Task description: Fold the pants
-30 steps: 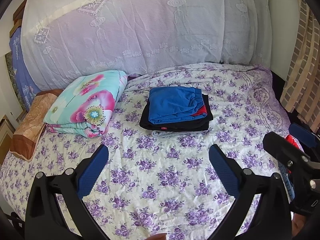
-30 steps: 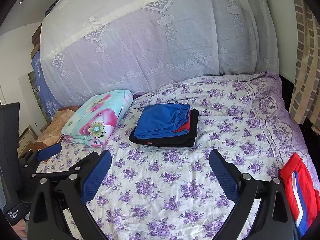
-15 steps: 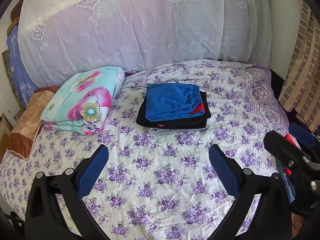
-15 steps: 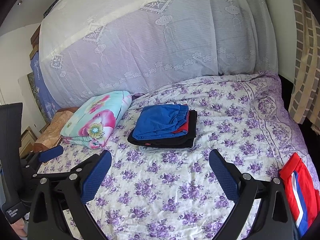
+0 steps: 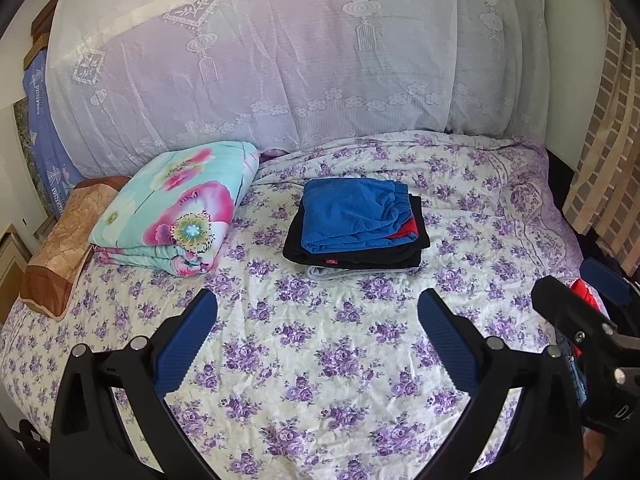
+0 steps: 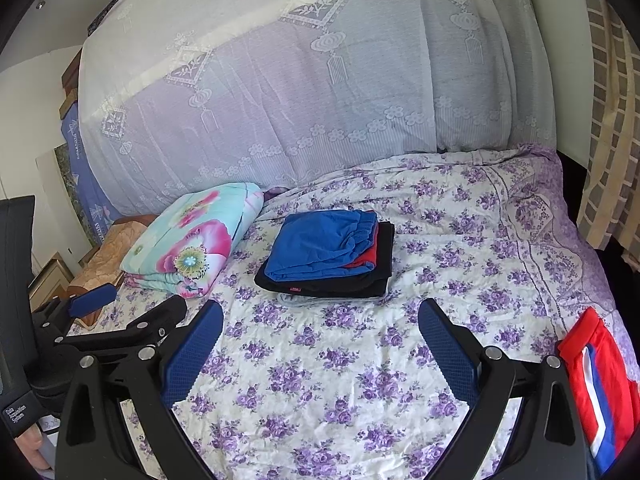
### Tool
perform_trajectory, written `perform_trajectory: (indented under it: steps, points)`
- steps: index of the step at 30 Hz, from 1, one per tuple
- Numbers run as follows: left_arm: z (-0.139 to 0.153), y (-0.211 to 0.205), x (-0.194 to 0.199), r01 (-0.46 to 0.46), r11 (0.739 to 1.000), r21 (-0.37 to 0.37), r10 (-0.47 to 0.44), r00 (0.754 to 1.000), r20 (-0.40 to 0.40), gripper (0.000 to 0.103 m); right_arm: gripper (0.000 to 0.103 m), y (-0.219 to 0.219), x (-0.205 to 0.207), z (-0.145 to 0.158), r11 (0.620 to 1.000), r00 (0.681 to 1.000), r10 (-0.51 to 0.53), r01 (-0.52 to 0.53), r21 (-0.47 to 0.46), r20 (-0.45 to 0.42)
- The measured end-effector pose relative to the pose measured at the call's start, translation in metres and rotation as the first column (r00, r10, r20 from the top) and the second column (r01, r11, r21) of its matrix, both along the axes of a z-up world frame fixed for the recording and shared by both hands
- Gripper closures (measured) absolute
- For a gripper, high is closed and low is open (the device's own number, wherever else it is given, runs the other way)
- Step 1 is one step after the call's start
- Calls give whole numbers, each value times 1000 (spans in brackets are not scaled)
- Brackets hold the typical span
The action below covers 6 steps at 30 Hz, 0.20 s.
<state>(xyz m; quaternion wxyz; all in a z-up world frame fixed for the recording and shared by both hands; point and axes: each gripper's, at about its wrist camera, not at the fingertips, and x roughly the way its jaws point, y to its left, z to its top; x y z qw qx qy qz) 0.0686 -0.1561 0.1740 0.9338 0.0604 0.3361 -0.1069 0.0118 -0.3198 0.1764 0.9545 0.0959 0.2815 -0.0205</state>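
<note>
A stack of folded pants (image 5: 356, 224) lies mid-bed, blue on top, red and black below; it also shows in the right wrist view (image 6: 328, 254). Red pants with a blue and white stripe (image 6: 600, 380) lie at the bed's right edge, unfolded. My left gripper (image 5: 318, 334) is open and empty, hovering above the floral sheet short of the stack. My right gripper (image 6: 320, 340) is open and empty, likewise above the sheet. The right gripper shows at the right of the left wrist view (image 5: 580, 312), the left gripper at the left of the right wrist view (image 6: 132, 320).
A folded floral quilt (image 5: 180, 208) lies left of the stack, with a brown pillow (image 5: 60, 248) beyond it. A lace-covered headboard pile (image 5: 280, 60) stands behind. A curtain (image 5: 600, 140) hangs at the right. The purple-flowered sheet (image 5: 320, 360) covers the bed.
Both grippers have shifted slightly over the bed; the stack and quilt sit a little differently in both views. Both stay open and empty.
</note>
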Motion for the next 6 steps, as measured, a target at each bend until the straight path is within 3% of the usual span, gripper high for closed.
perform_trajectory:
  steps: [6]
  points:
    - [2,-1,-2,8,1000,3,-8,1000,-1,5,5,0,0,0,1000,1000,2,-2,0,1]
